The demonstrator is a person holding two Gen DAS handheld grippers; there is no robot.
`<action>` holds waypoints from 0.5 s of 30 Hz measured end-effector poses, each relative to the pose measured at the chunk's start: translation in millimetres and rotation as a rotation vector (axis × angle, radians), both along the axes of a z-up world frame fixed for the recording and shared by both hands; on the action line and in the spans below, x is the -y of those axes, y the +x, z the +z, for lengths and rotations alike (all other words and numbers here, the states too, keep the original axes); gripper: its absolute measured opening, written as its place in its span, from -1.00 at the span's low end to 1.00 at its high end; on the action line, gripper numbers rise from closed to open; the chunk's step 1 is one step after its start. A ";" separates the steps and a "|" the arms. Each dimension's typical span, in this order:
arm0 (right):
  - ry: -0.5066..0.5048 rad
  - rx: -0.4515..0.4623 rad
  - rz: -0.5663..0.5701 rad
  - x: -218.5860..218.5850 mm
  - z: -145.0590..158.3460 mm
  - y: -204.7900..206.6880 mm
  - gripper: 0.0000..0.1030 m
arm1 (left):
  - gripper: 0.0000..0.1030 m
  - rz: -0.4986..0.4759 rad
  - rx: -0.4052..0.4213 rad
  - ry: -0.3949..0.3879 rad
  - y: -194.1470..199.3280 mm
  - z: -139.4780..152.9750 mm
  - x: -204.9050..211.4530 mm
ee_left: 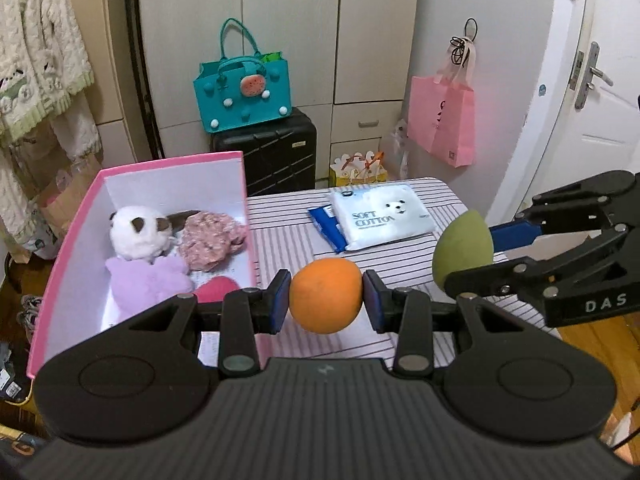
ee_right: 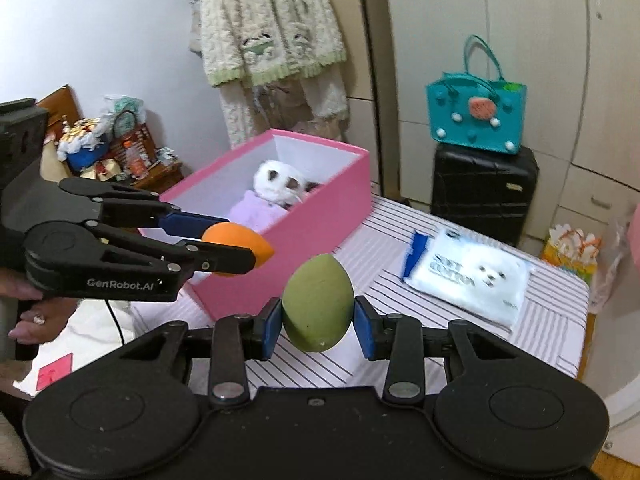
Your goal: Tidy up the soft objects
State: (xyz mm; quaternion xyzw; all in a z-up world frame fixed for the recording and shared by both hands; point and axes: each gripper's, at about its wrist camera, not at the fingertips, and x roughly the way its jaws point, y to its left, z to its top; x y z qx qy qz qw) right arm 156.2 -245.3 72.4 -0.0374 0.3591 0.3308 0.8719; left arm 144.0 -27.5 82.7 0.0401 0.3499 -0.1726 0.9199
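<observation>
My left gripper [ee_left: 326, 298] is shut on an orange sponge egg [ee_left: 326, 296], held above the striped table just right of the pink box [ee_left: 80, 224]. My right gripper [ee_right: 318, 322] is shut on a green sponge egg [ee_right: 318, 304], also above the table. Each gripper shows in the other's view: the right one with the green egg [ee_left: 464, 252], the left one with the orange egg [ee_right: 236, 244]. The box [ee_right: 320, 216] holds a white plush [ee_left: 138, 232], a purple plush [ee_left: 146, 284], a pink knit item [ee_left: 212, 244] and a red soft item [ee_left: 218, 288].
A white "Soft Cotton" pack [ee_left: 382, 216] and a blue pack [ee_left: 326, 226] lie on the striped table [ee_left: 340, 344] at the back. Behind stand a black suitcase [ee_left: 276, 156] with a teal bag [ee_left: 244, 88], and a pink bag [ee_left: 442, 116] hangs on the wall.
</observation>
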 end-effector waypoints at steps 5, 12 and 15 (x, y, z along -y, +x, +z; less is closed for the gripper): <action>-0.005 0.013 0.049 -25.8 8.3 8.3 -0.14 | -0.27 0.030 -0.006 -0.003 5.4 11.3 -35.6; -0.029 0.038 0.126 -68.8 18.3 26.9 -0.14 | -0.27 0.073 -0.065 -0.029 22.4 15.9 -90.2; -0.042 0.046 0.163 -86.9 20.3 36.5 -0.13 | -0.27 0.090 -0.115 -0.049 32.9 9.4 -112.2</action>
